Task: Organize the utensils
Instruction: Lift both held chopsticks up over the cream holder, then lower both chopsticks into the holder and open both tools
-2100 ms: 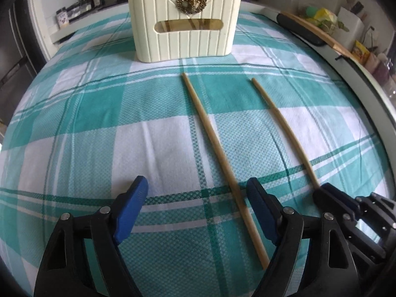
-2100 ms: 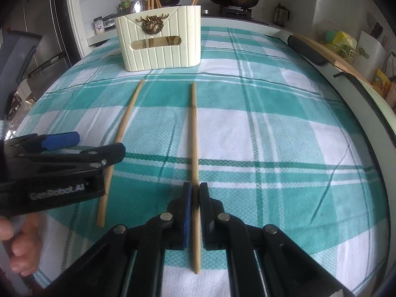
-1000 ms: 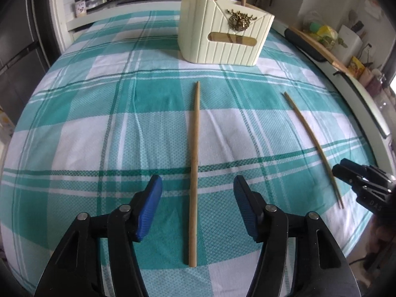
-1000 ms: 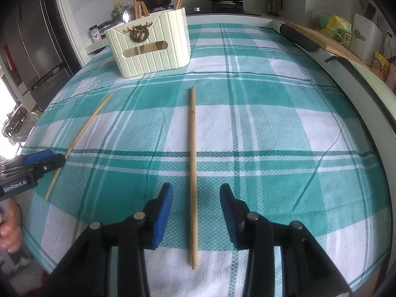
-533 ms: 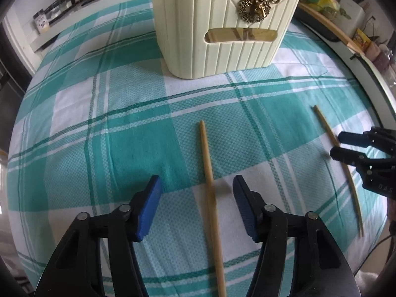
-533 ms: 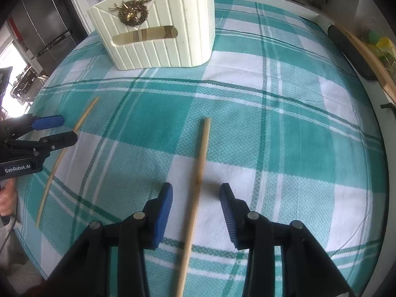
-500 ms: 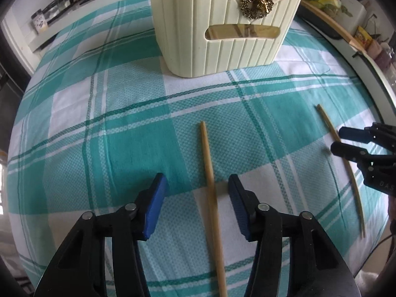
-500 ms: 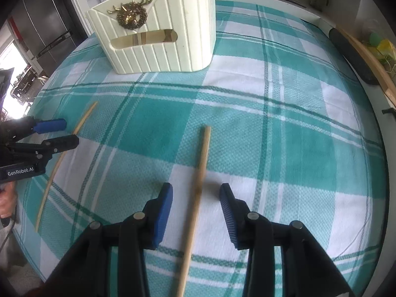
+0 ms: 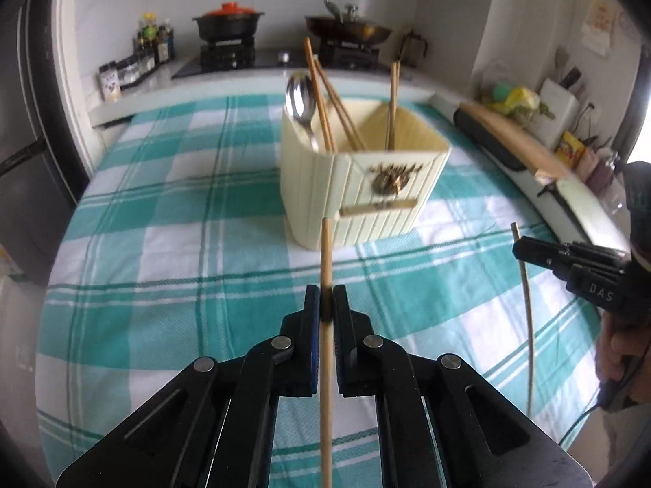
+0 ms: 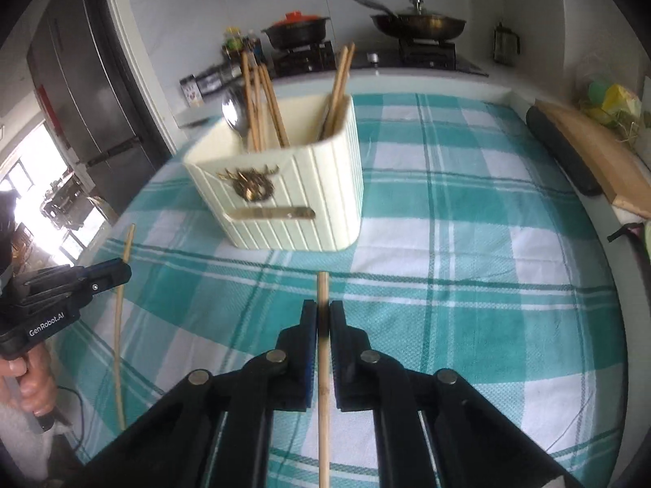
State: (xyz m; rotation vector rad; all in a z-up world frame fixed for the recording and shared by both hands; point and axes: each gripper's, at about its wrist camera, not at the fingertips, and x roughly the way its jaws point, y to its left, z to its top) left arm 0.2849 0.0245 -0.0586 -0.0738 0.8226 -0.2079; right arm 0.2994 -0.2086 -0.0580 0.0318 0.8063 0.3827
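Observation:
My left gripper [image 9: 325, 305] is shut on a wooden chopstick [image 9: 326, 256] and holds it above the cloth, pointing at the cream utensil holder [image 9: 358, 187]. My right gripper [image 10: 322, 321] is shut on a second wooden chopstick [image 10: 322, 288], also lifted and pointing at the holder [image 10: 285, 199]. The holder has a gold deer emblem and contains several chopsticks and a metal spoon [image 9: 299, 101]. Each gripper shows in the other's view: the right one [image 9: 525, 250] with its chopstick [image 9: 527, 305], the left one [image 10: 118, 272] with its chopstick [image 10: 120, 325].
The table has a teal and white checked cloth [image 9: 183, 219]. A stove with a black pot [image 9: 228, 24] and a pan [image 9: 350, 30] stands behind. A wooden board [image 10: 590, 154] lies along the right edge. A dark fridge [image 10: 81, 81] stands at the left.
Both grippers closed on their chopsticks and lifted them off the cloth. Both views have tilted up, so the holder's open top and the stove show.

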